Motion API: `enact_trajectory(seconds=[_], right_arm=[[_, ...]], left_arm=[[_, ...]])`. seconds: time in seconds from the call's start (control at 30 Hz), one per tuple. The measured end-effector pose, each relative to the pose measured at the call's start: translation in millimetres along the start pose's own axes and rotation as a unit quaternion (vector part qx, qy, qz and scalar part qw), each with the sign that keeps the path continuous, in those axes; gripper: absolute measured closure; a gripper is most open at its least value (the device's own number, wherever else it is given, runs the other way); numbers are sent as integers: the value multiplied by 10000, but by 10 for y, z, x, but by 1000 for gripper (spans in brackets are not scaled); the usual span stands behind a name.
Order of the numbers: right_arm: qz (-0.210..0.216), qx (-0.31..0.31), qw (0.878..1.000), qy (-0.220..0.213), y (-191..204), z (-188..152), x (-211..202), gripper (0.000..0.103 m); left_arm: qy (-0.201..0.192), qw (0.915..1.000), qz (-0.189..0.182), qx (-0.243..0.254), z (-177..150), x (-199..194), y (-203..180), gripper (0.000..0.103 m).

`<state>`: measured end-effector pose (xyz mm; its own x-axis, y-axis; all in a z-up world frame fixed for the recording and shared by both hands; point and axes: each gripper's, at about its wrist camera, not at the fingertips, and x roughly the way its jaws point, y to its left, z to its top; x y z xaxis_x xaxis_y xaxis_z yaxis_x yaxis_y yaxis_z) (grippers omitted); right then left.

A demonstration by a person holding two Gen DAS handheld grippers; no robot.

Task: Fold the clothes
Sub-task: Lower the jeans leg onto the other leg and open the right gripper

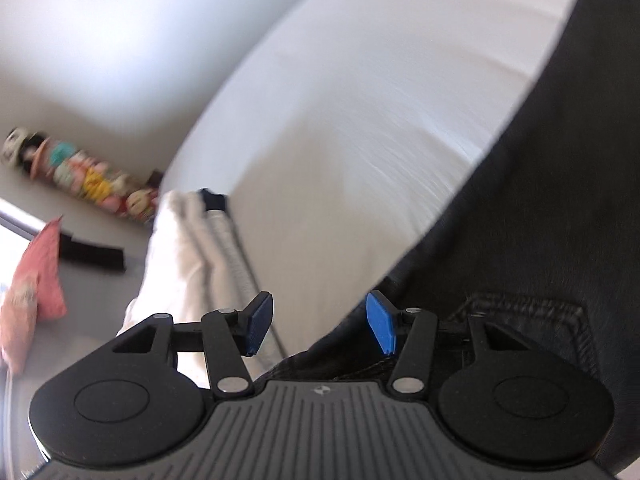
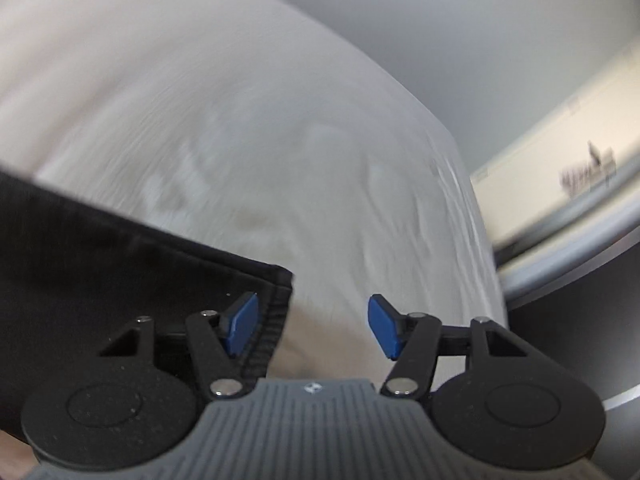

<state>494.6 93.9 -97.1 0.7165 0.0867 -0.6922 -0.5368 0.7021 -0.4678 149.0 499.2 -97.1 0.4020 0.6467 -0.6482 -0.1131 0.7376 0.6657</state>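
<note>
A dark denim garment (image 1: 540,220) lies on the white bed (image 1: 360,120), filling the right side of the left wrist view, a back pocket (image 1: 528,320) showing near the fingers. My left gripper (image 1: 320,326) hovers open over the garment's edge, nothing between its blue pads (image 1: 380,324). In the right wrist view the same dark garment (image 2: 100,272) covers the lower left, its ribbed hem corner (image 2: 276,300) beside the left pad. My right gripper (image 2: 316,326) stands open above the bed sheet (image 2: 280,160), holding nothing.
A folded white garment (image 1: 180,248) lies at the bed's left edge. A pink cushion (image 1: 32,288), a black strip (image 1: 92,256) and a row of plush toys (image 1: 80,176) lie on the floor. A metal rail (image 2: 580,232) runs right of the bed.
</note>
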Motion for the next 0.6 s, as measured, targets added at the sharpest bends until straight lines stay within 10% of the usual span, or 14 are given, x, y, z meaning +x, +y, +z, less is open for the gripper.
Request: enact_trajectory(seconds=[0.17,0.6], right_arm=[[654,2309,9707,-122,-388,-634,-309,43],[1503,5770,8019,-374,28,-1901,-88,58]], left_arm=[[-376,9973,-405,-484,55,-579,-182,42],[-656,9777,-1471,-1349,-147,-1552,-1504,40]])
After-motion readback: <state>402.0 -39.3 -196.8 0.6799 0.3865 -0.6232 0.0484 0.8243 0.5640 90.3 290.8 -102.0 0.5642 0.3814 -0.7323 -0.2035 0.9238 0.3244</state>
